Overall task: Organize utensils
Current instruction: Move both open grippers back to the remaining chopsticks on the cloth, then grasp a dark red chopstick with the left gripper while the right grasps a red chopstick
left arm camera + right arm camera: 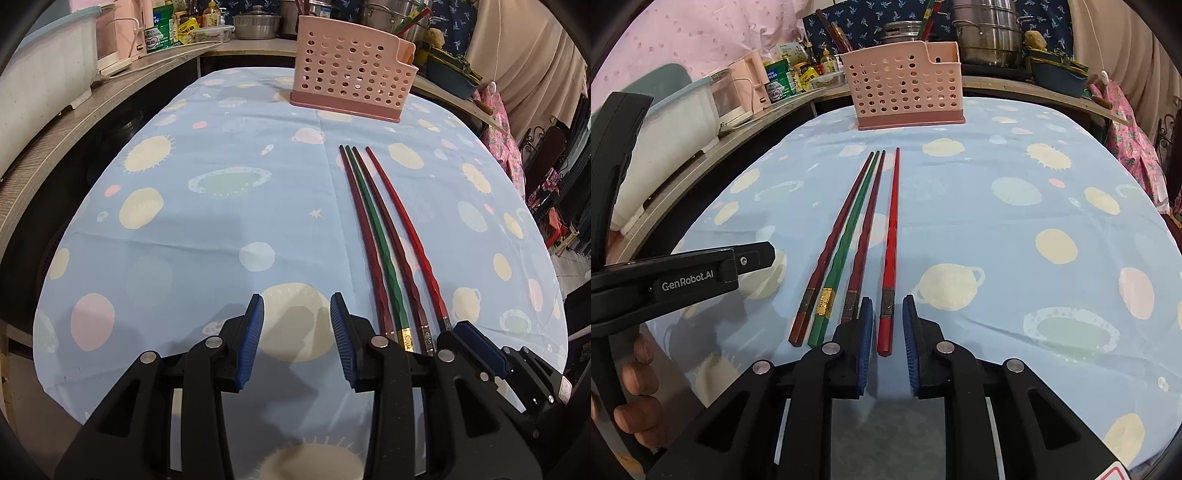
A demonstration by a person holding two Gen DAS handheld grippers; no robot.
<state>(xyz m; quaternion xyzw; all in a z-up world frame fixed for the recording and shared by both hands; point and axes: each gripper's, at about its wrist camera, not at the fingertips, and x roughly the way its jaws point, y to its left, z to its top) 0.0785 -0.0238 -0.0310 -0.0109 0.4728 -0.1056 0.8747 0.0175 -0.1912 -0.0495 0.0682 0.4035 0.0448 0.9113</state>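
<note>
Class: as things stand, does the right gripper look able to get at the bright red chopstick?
Probably yes. The right gripper already straddles the bright red chopstick, whose thick end lies between its open pads, apart from the other three chopsticks, nothing blocking.

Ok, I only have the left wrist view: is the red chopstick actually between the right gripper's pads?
Observer: Yes. The red chopstick lies between the right gripper's pads, with a gap on each side, so it is not pinched.
Operator: And its neighbour?
Observer: The dark red chopstick lies outside the pads, its near end hidden behind one finger.
Operator: Is the red one lifted?
Observer: No, its butt end lies flat on the cloth.
</note>
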